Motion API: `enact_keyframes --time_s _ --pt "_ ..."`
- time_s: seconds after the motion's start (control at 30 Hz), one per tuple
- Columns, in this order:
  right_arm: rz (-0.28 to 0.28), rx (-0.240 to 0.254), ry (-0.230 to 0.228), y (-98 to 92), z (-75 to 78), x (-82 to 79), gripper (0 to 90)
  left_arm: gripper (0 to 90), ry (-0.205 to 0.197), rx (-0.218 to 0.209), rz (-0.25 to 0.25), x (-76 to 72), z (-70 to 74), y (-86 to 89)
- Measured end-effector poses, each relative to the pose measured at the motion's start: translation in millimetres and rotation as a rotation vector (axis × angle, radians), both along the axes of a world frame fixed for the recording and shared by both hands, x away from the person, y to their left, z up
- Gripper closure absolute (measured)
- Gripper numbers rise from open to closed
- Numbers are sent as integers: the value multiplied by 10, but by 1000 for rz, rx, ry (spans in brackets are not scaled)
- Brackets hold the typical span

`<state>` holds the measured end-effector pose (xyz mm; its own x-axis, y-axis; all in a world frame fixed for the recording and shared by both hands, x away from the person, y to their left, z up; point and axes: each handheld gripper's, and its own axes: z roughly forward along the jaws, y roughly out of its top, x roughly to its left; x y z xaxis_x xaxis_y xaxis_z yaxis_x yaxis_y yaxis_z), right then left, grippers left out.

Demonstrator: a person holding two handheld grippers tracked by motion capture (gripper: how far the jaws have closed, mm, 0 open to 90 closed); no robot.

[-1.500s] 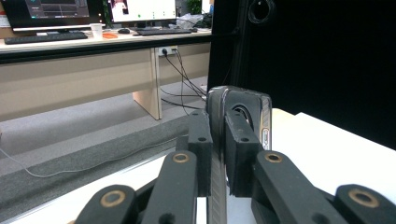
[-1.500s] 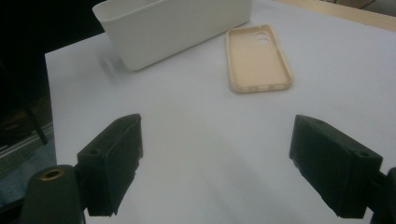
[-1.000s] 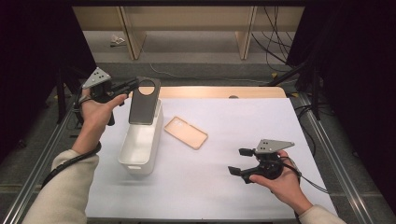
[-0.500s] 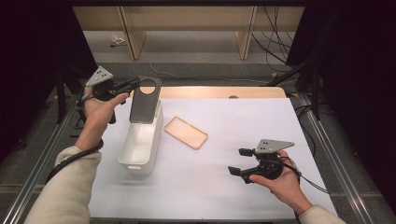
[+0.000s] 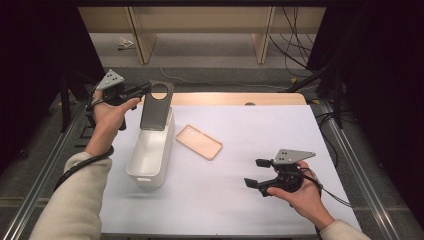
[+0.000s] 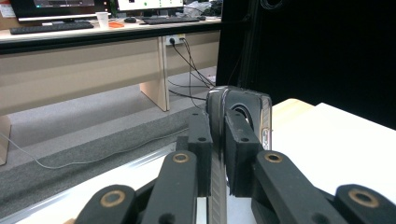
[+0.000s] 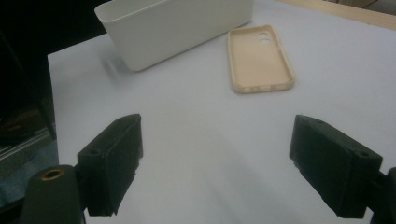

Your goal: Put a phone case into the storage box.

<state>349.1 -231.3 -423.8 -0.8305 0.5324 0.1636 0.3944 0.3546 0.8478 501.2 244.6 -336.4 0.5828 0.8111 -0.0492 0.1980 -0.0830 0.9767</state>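
Nothing has shifted: dark case (image 5: 156, 106) hangs above bin's (image 5: 149, 156) far rim.

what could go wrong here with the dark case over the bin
1. The left tongs pinch the dark case only near its top edge, so it could swing or slip as it is lowered.
2. The case hangs over the far end of the white bin; its lower edge might catch the rim and tip or push the bin.
3. The tan case lies flat beside the bin; the open right tongs may struggle to get under it.
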Motion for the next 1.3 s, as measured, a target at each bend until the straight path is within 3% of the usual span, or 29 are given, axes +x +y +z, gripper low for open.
enact_keyframes --time_s 1.3 --pt "14 -2 -8 2 8 -6 161 816 41 18 23 172 -202 13"
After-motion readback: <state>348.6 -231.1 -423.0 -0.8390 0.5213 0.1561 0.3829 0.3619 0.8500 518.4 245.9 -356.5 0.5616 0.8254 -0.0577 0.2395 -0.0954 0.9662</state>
